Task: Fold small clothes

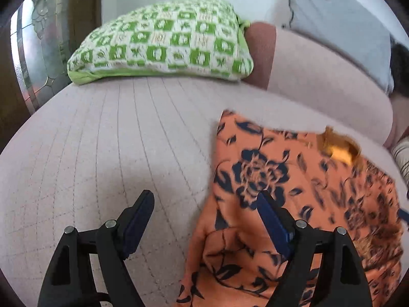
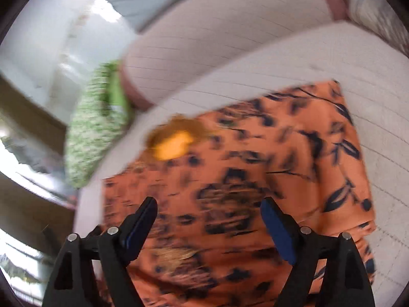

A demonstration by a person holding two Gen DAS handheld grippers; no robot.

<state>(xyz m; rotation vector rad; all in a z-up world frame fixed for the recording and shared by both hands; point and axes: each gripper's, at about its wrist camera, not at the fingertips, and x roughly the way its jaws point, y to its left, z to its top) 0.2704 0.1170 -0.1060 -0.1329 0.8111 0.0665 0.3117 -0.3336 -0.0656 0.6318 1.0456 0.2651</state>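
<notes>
An orange garment with a dark blue flower print (image 1: 294,179) lies folded flat on the pale quilted sofa seat (image 1: 102,140). A yellow inner patch shows at its neckline (image 1: 340,153). My left gripper (image 1: 204,197) hovers open above the garment's left edge, its right finger over the cloth and its left finger over bare seat. In the blurred right wrist view the same garment (image 2: 255,166) fills the middle. My right gripper (image 2: 208,204) hangs open above it, with nothing between its pads.
A green and white patterned cushion (image 1: 163,43) lies at the back of the seat, seen also as a cushion (image 2: 97,128) at left. The sofa's padded backrest (image 1: 319,76) rises behind the garment. A glass-panelled door (image 1: 35,51) stands at far left.
</notes>
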